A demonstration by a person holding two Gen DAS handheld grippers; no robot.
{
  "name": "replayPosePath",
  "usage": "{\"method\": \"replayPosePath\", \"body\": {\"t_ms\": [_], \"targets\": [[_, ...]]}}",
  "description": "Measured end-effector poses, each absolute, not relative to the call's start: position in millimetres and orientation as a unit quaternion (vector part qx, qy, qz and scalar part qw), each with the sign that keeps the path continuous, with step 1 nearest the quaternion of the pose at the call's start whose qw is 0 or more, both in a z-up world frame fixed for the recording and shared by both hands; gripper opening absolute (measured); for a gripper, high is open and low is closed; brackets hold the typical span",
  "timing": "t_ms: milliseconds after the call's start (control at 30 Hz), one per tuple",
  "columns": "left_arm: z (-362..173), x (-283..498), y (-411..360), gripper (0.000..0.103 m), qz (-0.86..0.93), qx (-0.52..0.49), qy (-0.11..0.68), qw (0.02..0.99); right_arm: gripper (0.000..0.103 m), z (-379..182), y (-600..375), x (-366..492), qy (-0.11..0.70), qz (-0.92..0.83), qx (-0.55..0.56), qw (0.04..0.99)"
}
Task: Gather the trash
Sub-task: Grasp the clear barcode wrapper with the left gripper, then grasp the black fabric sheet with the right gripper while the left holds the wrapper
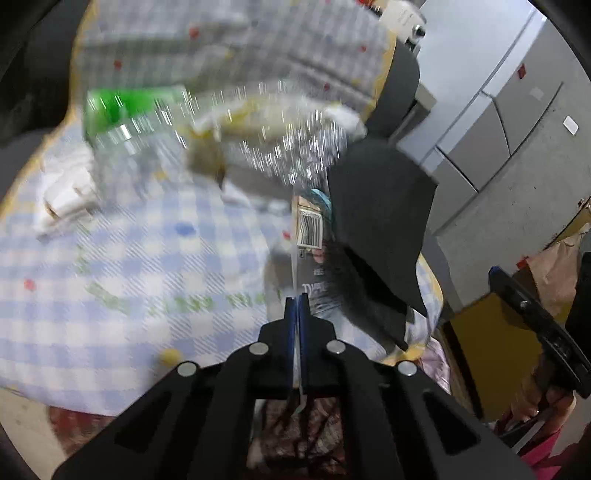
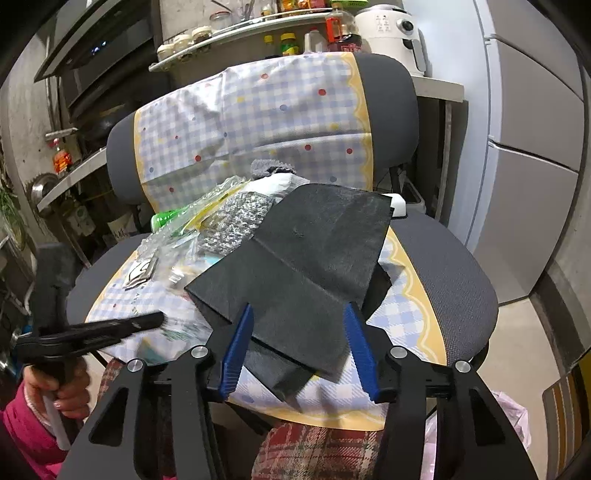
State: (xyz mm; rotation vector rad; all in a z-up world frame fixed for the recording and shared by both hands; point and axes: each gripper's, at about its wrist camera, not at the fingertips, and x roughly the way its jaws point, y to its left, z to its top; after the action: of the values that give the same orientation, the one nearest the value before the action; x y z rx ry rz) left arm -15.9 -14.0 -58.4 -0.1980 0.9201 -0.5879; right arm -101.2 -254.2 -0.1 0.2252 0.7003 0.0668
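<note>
**Trash heaped on the covered chair seat, one wrapper pinched**

Trash lies in a loose pile on a grey office chair (image 2: 458,266) whose seat and back are draped with a blue-and-white checked cloth (image 2: 258,122) edged in yellow. A large sheet of black paper (image 2: 306,258), creased down its middle, covers the near right part of the pile and overhangs the front of the seat. Behind and to its left sit a silvery bubble-textured wrapper (image 2: 236,221), crumpled clear plastic (image 2: 210,201), a green bottle (image 2: 166,218) and some white tissue (image 2: 284,183).

The left gripper (image 1: 297,299) has its blue pads pressed together on the thin edge of a clear plastic wrapper (image 1: 308,229) bearing a barcode label; the wrapper rises from the jaws just beside the black paper. The left wrist view is badly motion-blurred, so the green bottle and silvery wrapper beyond show only as streaks. In the right wrist view this gripper shows at the left edge, held by a hand (image 2: 61,384) in a pink sleeve (image 2: 26,432).

The right gripper (image 2: 299,343) points down at the near edge of the black paper, its blue fingers (image 2: 236,350) spread partway on either side of the sheet. Whether the pads touch the paper cannot be told.

A white appliance (image 2: 391,35) and bottles stand on a counter behind the chair.
</note>
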Motion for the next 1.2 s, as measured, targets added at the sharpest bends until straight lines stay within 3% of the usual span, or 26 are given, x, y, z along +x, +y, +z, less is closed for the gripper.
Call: {"method": "replayPosePath", "body": {"t_ms": [233,300,333,433,633,867,967,1133,1200], "targets": [[0,-34,20,0.0,-0.189,-0.044,0.338,0.921,0.053,-18,-257,-90,0.363,0.026,0.124,0.923],[8,-35,29,0.0,-0.18,-0.044,0.328,0.926,0.06,-23,-251,-87,0.37,0.033,0.117,0.921],[10,-33,32,0.0,-0.177,-0.045,0.325,0.928,0.067,-25,-244,-85,0.371,0.042,0.108,0.922],[12,-29,35,0.0,-0.179,-0.053,0.324,0.927,0.074,-34,-220,-84,0.374,0.069,0.065,0.922],[0,-34,45,0.0,-0.191,-0.063,0.339,0.919,0.079,-65,-182,-82,0.398,0.092,-0.1,0.907],[-14,-32,37,0.0,-0.203,-0.06,0.358,0.91,0.08,-98,-192,-83,0.4,0.109,-0.175,0.893],[-15,-33,34,0.0,-0.203,-0.055,0.358,0.91,0.072,-105,-197,-78,0.4,0.124,-0.186,0.889],[-12,-37,37,0.0,-0.195,-0.05,0.352,0.914,0.013,-86,-198,-82,0.396,0.144,-0.151,0.894],[-11,-38,40,0.0,-0.192,-0.051,0.35,0.915,0.009,-67,-203,-83,0.384,0.151,-0.1,0.905]]}}
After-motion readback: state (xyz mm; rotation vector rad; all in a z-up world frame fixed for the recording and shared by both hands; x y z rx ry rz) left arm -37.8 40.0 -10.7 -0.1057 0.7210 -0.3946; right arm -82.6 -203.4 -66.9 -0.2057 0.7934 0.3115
